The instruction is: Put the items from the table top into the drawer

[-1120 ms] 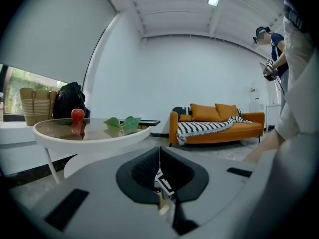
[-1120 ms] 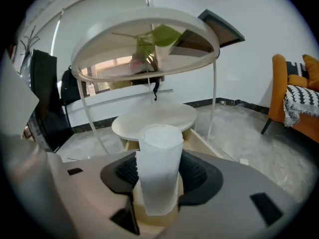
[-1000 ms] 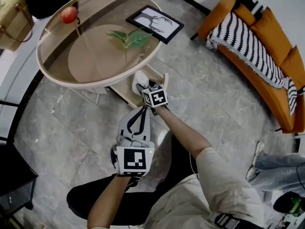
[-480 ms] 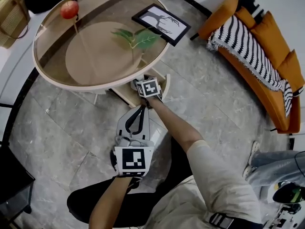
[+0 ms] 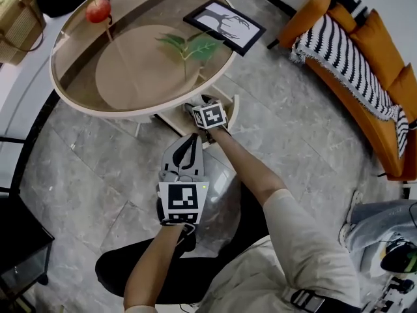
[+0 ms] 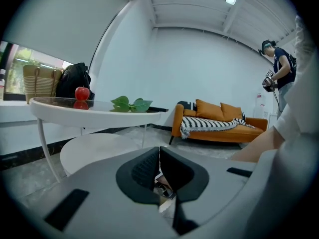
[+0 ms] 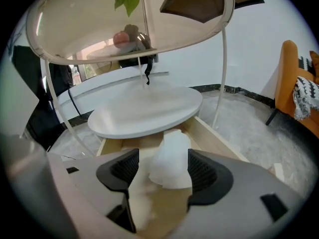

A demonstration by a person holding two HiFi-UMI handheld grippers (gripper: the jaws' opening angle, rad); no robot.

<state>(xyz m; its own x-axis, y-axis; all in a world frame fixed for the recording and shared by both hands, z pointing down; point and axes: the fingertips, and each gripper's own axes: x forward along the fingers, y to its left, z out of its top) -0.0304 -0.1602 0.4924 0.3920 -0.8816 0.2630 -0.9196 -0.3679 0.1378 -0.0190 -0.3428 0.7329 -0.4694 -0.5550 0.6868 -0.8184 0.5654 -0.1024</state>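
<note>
My right claw (image 7: 163, 173) sits low at the open drawer (image 7: 223, 142), under the near right rim of the round glass surface (image 5: 77, 100). Its jaws have just been opening and now stand wide. A white lump (image 7: 171, 156) lies between them on the drawer floor, and I see a clear gap on its left side, so I judge it released rather than gripped. The lump is soft and crumpled, and I cannot tell whether it is tissue or cloth. My left claw (image 5: 187, 147) hangs nearer to me, well back from the surface. Its jaws are closed together on nothing. What matters for the coming move is where the remaining things lie from the right claw, and all of them are above it and farther away, up on the glass. The leaf sprig (image 5: 189, 45) is closest, almost straight over the drawer. Its stem runs near to far, and its leaves spread left and right at the far end. The frame (image 5: 225, 25) lies just beyond it at the far right rim, and the apple (image 5: 98, 10) is well away at the far left. The right claw is the nearer hand for the sprig and the frame. I judge it must back out from under the rim before it rises, then close across the stem from the side.
</note>
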